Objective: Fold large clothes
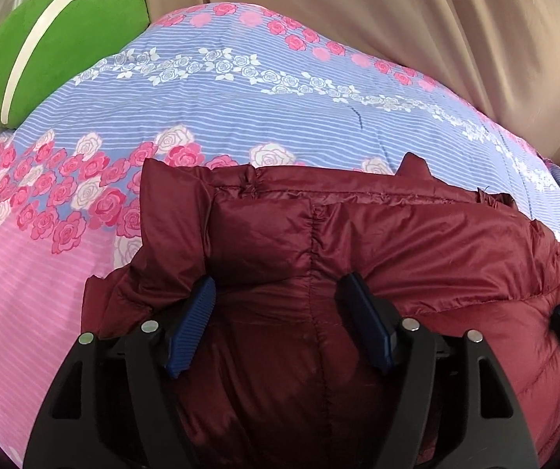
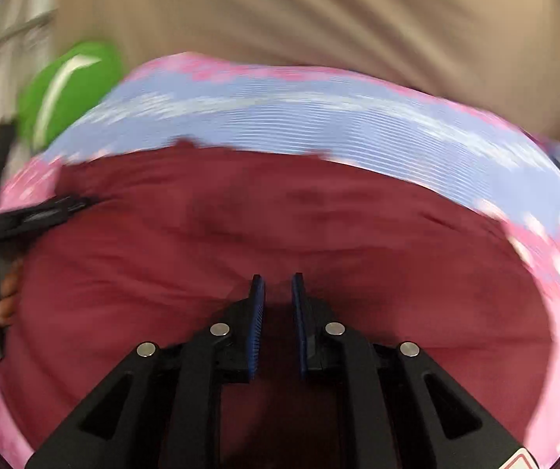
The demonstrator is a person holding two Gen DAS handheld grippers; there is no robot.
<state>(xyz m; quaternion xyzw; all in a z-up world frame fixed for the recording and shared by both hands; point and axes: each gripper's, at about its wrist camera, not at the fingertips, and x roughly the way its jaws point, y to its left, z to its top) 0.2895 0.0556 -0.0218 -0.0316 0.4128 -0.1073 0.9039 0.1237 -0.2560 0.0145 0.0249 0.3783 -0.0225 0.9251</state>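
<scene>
A maroon puffer jacket [image 1: 377, 242] lies bunched on a floral bedspread [image 1: 240, 109]. My left gripper [image 1: 278, 285] is open, its blue pads [image 1: 194, 324] spread wide and pressing on the jacket's top, nothing held. In the blurred right wrist view the same jacket [image 2: 280, 226] fills the middle. My right gripper [image 2: 278, 285] hovers just over it with the pads [image 2: 257, 324] a narrow gap apart and no cloth between them. The left gripper [image 2: 45, 211] shows at the left edge of that view, resting on the jacket.
A green cushion with a white stripe [image 1: 57, 43] sits at the bed's far left corner; it also shows in the right wrist view [image 2: 68, 86]. Beige curtains [image 1: 397, 31] hang behind the bed. The bedspread's pink part [image 1: 25, 273] lies left of the jacket.
</scene>
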